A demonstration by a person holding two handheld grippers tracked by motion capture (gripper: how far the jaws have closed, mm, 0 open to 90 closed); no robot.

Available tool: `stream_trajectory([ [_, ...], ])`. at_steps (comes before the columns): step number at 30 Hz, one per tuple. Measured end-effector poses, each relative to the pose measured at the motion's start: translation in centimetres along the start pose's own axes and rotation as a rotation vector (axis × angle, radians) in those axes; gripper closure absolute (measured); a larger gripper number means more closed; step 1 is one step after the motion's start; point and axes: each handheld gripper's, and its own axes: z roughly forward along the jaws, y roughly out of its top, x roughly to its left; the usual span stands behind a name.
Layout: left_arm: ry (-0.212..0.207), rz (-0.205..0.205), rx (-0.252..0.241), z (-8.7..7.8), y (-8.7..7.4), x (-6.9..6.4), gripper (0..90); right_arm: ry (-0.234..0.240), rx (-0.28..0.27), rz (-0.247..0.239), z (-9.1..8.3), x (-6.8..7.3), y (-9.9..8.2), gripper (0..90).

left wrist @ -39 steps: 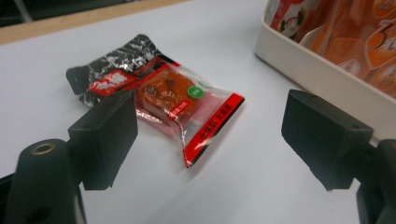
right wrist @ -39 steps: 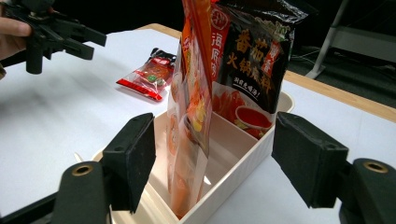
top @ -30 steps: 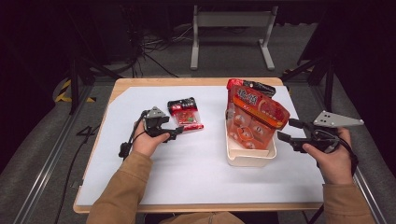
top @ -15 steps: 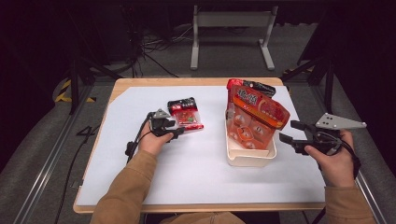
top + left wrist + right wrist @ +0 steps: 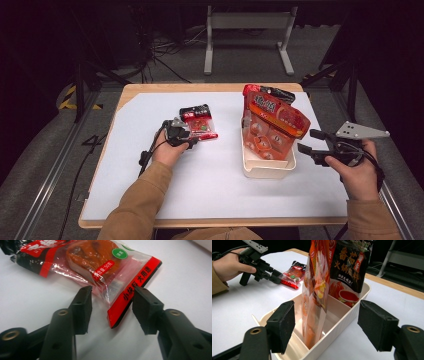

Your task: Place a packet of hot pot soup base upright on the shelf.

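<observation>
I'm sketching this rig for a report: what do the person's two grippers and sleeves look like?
Both are black handheld tools with two blocky, flat-padded jaws and brass-coloured pivot rivets. The left gripper trails a black cable past the wrist and carries a small grey plate on top. The right gripper bears a larger grey three-cornered plate. Both forearms wear tan sleeves.

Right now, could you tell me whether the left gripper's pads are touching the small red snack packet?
Apart. In the left gripper view the closing left gripper straddles the packet corner, with white table showing between each pad and the wrapper.
</observation>
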Motion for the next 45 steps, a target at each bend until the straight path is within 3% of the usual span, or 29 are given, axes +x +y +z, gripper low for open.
stream_trajectory([
  [5,0.025,-0.024,-0.003,0.0,0.0,0.3,70.9,0.001,-0.001,-0.002,-0.1,0.0,0.0,30.4],
  [9,0.07,0.002,0.002,0.0,0.0,0.1,78.8,0.003,-0.002,-0.005,0.0,0.1,0.0,30.6],
  [13,0.074,0.012,0.0,-0.1,0.0,0.0,87.1,0.004,-0.003,-0.006,0.0,0.1,0.0,31.5],
  [22,0.068,0.009,-0.009,-0.4,0.0,-0.1,89.6,0.011,-0.005,-0.007,-0.3,0.2,0.0,38.8],
  [26,0.071,0.03,-0.012,-1.2,0.2,-0.3,89.7,0.016,-0.005,0.0,-0.7,0.4,0.1,41.7],
  [30,0.062,0.019,-0.035,-2.1,0.3,-0.4,89.7,0.018,-0.006,0.0,-1.0,0.7,0.3,44.0],
  [38,0.041,0.03,-0.078,-4.5,0.4,-1.1,89.8,0.013,0.01,0.008,-1.7,1.4,0.8,48.3],
  [45,0.03,0.073,-0.122,-7.2,0.7,-2.5,89.8,0.026,-0.002,0.0,-2.4,2.1,1.4,51.3],
])
